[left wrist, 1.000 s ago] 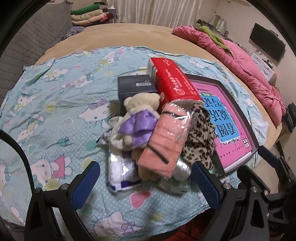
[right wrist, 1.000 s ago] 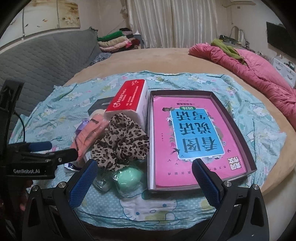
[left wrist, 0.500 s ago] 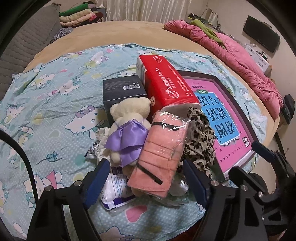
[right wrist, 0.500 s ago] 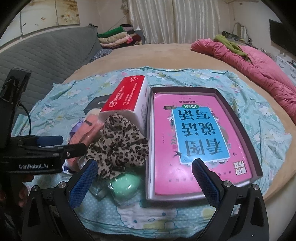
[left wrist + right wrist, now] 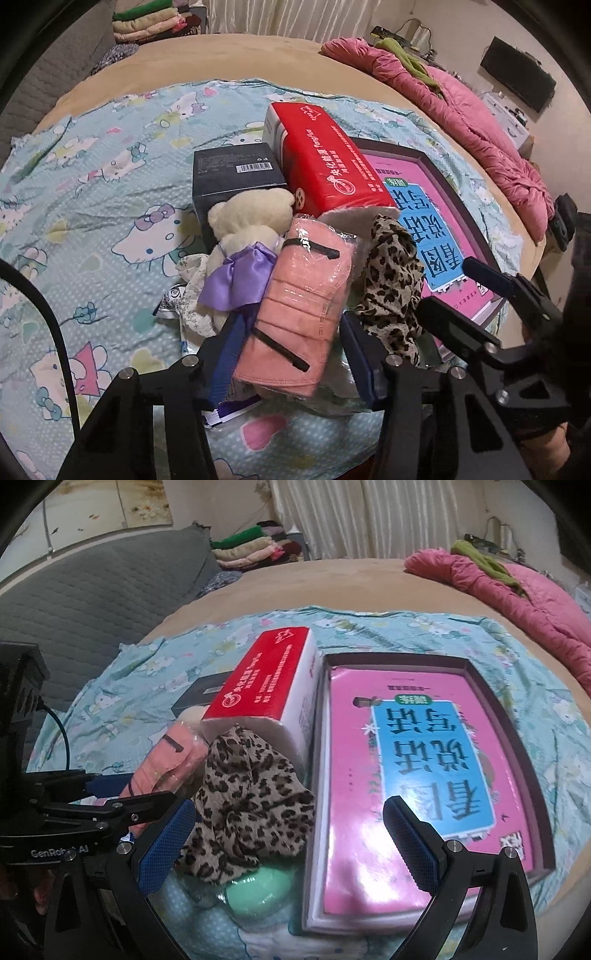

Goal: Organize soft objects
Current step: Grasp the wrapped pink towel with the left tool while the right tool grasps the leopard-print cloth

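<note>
Left gripper (image 5: 291,363): narrowed since 1 s ago, 2 fingers now clamping plastic-wrapped pink cloth pack (image 5: 303,306); right gripper (image 5: 291,843) spread beside leopard-print fabric scrunchie (image 5: 247,805)

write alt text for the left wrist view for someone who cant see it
The left tool has its two blue fingers on either side of a plastic-wrapped pink cloth pack atop a pile on a cartoon-cat bedsheet. A cream teddy bear with purple bow sits left, a leopard-print scrunchie right, a red tissue pack behind.

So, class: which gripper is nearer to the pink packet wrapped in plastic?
Left. The left gripper has its fingers on either side of the pink packet. The right gripper hangs open to the packet's right, over the leopard-print cloth.
</note>
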Demonstrator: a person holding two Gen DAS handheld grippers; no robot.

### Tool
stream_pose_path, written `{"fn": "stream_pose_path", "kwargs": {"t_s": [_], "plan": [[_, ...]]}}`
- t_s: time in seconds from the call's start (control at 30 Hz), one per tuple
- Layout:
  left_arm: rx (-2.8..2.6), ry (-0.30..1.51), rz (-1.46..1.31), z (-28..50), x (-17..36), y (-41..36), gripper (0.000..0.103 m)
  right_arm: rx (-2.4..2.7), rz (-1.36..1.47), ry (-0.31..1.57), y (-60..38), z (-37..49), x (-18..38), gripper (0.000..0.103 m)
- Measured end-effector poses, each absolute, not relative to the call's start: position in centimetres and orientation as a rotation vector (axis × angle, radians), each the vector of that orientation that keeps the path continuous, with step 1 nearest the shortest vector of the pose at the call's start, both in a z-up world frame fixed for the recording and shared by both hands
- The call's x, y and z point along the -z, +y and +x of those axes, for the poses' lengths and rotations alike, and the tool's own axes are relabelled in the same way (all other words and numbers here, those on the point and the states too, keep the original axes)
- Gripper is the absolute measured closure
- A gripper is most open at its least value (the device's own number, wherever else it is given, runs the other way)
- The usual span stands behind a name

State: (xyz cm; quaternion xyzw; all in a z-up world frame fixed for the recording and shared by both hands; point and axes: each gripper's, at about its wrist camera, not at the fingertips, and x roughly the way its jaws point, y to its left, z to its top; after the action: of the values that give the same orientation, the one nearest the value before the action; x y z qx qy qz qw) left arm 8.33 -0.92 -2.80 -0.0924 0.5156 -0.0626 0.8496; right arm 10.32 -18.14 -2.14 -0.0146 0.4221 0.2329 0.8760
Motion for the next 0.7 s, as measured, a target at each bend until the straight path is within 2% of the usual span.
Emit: {"fn": "stream_pose_path", "kwargs": {"t_s": [0.27,0.4,0.43,0.5,0.57,0.7], "plan": [[0.144,1.085,-0.242,8.2,2.9,0.1,0.055,-0.532,-0.018,0.904,-16.9,11.8,3.1,0.002],[0.149,1.087,-0.265,7.9,2.9,0.5,0.055,-0.556,-0.013,0.912,-16.5,12.1,3.5,0.006],[0.149,1.088,-0.267,7.8,2.9,0.6,0.055,-0.565,-0.017,0.912,-16.3,12.1,3.5,0.01],[0.15,1.082,-0.272,7.5,2.8,0.6,0.056,-0.585,-0.029,0.916,-16.0,12.1,3.7,0.027],[0.153,1.079,-0.281,7.3,2.6,0.7,0.056,-0.613,-0.034,0.939,-15.6,12.3,4.2,0.05],[0.153,1.068,-0.283,6.9,2.2,0.7,0.057,-0.613,-0.063,0.915,-15.6,11.9,4.1,0.068]]}}
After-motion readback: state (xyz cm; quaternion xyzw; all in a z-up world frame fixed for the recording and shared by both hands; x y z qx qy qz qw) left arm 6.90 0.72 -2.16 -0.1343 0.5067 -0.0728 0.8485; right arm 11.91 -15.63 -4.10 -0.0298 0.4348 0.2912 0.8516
